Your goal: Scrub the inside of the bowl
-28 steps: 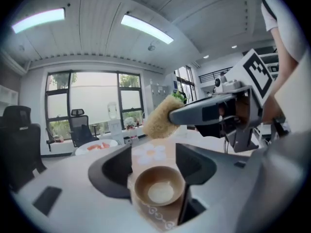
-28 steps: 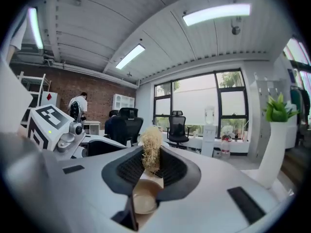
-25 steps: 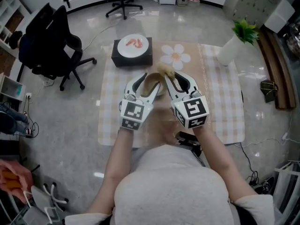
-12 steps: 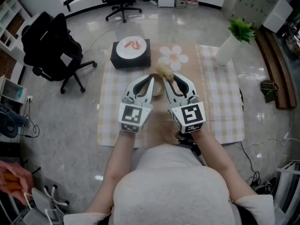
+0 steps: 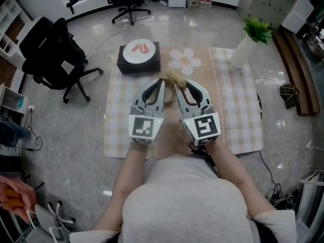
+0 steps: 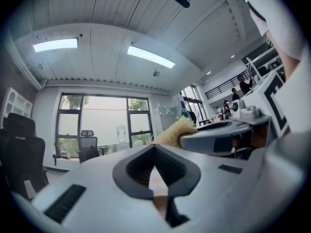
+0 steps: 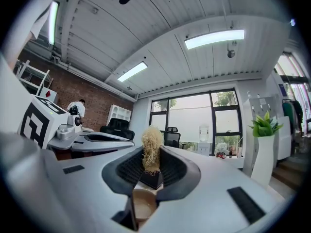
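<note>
Polished grey floor (image 5: 76, 135) and black office chairs (image 5: 55, 54) surround a beige checked cloth (image 5: 238, 110). The small tan bowl (image 5: 169, 96) sits near its middle, between both tools. The left gripper (image 5: 163, 82) is closed tight, with a tan sliver pinched between its jaws, which I take for the bowl's rim. The right gripper (image 5: 180, 83) is clamped on a tuft of straw-yellow fibrous scrubber (image 5: 176, 76). It holds the tuft just over the bowl's far edge, and the bowl shows below its jaws. To my eye the setup is done: bowl steadied, scrubber in hand. The scrubbing itself seems not yet begun, so the whole inside is left.
</note>
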A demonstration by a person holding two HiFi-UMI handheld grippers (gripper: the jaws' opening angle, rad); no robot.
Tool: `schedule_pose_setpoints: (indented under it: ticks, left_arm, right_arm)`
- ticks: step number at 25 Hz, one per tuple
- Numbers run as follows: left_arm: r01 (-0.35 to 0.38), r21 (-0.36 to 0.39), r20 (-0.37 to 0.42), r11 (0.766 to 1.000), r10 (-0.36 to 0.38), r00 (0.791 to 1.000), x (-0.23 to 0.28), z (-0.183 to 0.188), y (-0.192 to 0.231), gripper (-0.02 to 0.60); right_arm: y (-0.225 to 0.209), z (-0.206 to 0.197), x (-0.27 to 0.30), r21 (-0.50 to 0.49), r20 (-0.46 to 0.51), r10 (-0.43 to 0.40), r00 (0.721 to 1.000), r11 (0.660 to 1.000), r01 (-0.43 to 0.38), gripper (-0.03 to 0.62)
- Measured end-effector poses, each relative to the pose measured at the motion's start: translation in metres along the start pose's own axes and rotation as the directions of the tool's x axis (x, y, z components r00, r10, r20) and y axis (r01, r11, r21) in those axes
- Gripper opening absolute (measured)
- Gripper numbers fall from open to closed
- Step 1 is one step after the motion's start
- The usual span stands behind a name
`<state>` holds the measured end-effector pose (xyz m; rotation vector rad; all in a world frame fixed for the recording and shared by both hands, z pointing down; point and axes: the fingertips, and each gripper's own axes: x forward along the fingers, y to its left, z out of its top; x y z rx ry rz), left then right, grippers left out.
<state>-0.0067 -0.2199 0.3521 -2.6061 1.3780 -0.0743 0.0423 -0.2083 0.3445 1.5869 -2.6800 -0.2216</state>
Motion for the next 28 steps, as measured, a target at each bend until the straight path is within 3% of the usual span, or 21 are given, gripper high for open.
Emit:
schedule_pose_setpoints:
  ticks: [16, 24, 28]
  left_arm:
    - [-0.007, 0.022, 0.04, 1.0, 0.007, 0.999, 0.005, 0.015, -0.004, 0.011]
    - [-0.036, -0.017, 0.055, 0.999, 0.037, 0.998, 0.001, 0.025, -0.001, 0.011]
    - [-0.027, 0.02, 0.063, 0.999, 0.025, 0.998, 0.001, 0.024, -0.001, 0.011]
  right_arm:
    - [-0.004, -0.006, 0.004, 0.0, -0.046, -0.026, 0.999, 1.0, 0.026, 0.077]
    - [-0.004, -0.002, 0.004, 0.002, -0.036, -0.029, 0.999, 1.0, 0.029, 0.077]
    - [0.0, -0.003, 0.004, -0.003, -0.035, -0.022, 0.999, 1.0, 0.022, 0.077]
